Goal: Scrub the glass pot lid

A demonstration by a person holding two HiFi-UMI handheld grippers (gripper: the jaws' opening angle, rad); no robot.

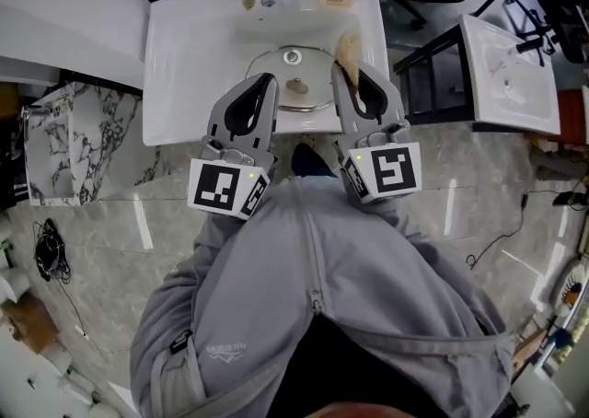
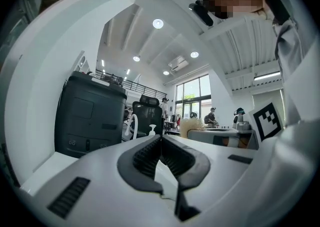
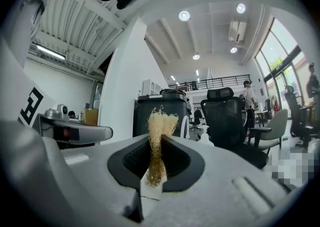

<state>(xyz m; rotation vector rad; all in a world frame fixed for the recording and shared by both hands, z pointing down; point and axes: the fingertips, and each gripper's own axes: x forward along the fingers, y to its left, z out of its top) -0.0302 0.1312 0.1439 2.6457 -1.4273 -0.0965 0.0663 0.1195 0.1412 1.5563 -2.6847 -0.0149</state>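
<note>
I am holding my left gripper (image 1: 265,85) with its jaws pressed tight together and nothing in them. My right gripper (image 1: 342,74) is pinching a scratchy tan scrubber (image 1: 348,50) that is sticking out past its tips. The glass pot lid (image 1: 308,71) is lying flat in the white sink (image 1: 184,57), with the left gripper near its left side and the right one near its right side.

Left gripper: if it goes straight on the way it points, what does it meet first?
Likely the pump bottle at the back of the sink: it stands just left of the line of the left gripper, whose jaws are shut. Depth is unclear, so it might pass just right of it.
</note>
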